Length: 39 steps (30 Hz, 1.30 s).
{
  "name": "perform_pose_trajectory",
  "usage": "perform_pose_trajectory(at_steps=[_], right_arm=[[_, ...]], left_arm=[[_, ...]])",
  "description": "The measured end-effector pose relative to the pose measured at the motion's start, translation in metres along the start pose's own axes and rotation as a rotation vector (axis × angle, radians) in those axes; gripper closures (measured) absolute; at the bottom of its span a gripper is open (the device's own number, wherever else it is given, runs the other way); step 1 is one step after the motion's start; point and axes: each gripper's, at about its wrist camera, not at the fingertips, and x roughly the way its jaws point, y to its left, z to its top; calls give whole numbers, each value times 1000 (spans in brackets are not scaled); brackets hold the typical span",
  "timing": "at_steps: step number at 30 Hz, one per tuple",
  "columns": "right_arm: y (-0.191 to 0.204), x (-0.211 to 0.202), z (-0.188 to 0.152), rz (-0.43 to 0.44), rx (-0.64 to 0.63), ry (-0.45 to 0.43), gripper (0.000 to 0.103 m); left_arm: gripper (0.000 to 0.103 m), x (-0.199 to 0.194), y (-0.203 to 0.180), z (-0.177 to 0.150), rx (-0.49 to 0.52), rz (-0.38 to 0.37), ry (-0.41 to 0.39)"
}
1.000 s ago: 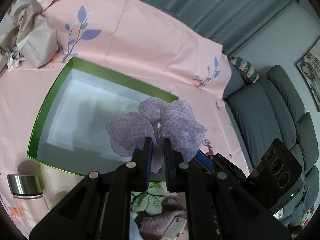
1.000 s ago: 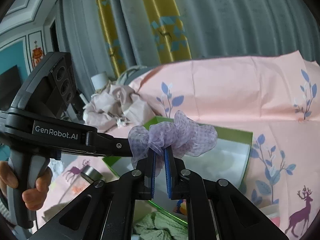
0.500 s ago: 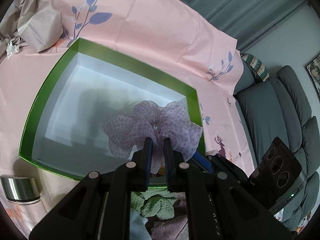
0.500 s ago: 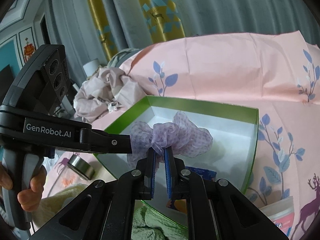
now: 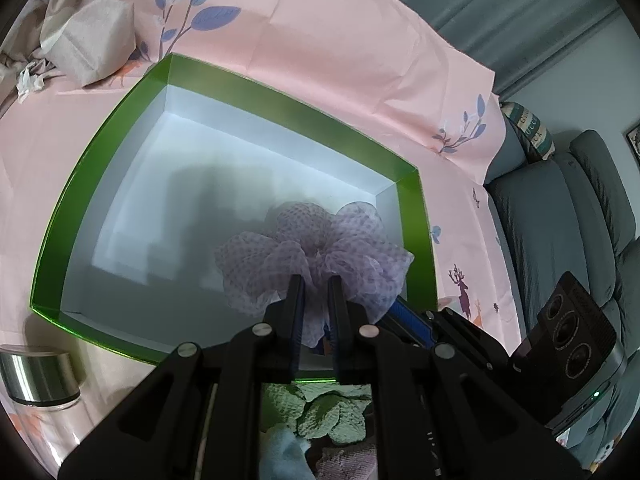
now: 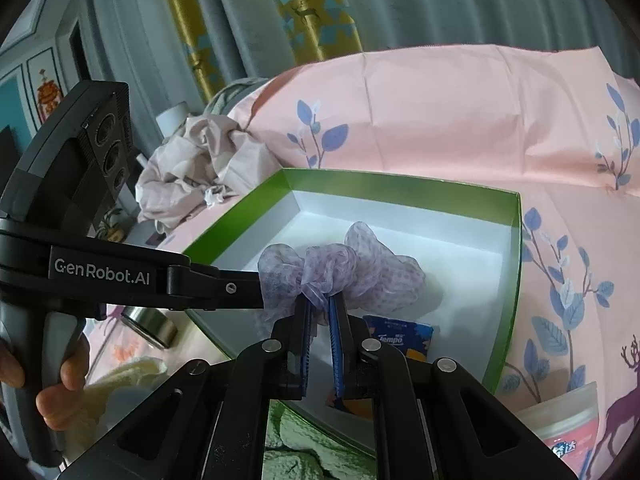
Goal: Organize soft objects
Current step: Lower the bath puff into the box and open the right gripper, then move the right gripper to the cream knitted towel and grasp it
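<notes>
**Scrunchie lowered into the green box**

Both claws have sunk since the earlier frames, carrying the lilac scrunchie (image 5: 316, 256) from above the rim down inside the green box (image 5: 100, 152). The left claw (image 5: 316, 292) and the right claw (image 6: 320, 308) are each pinched nearly shut on its gauzy fabric, one from either side. It hangs low over the white floor near the box's right wall, just beside a tissue packet (image 6: 400, 338); whether it touches the floor I cannot tell. The step in hand looks like placing. Next, both claws would need to open so the fabric drops, then lift clear without snagging it.
</notes>
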Motion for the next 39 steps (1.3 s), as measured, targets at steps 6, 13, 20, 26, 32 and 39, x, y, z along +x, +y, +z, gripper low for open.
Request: perform_pose_trajectory(at_steps=[6,13,20,26,32,39], right_arm=[[-5,3,0,-17,16,18,92],[-12,-11,0,-77,55,-2,49],[-24,-57,-7,-107,119,-62,41],[-21,-97,-30,-88,126,-92,40],[-2,-136,-58,-41,68,-139,40],[31,-158,-81,-35,-35,-140,40]], left_arm=[[69,0,4,0,-6,51,-18],[27,-18,6,-1,-21,62,-63],[3,-57,-4,-10,9,43,-121],[1,-102,-10,-34,44,23,-182],[1,-147,-12,-74,81,25,-243],[1,-170,9,-131,22,-18,-269]])
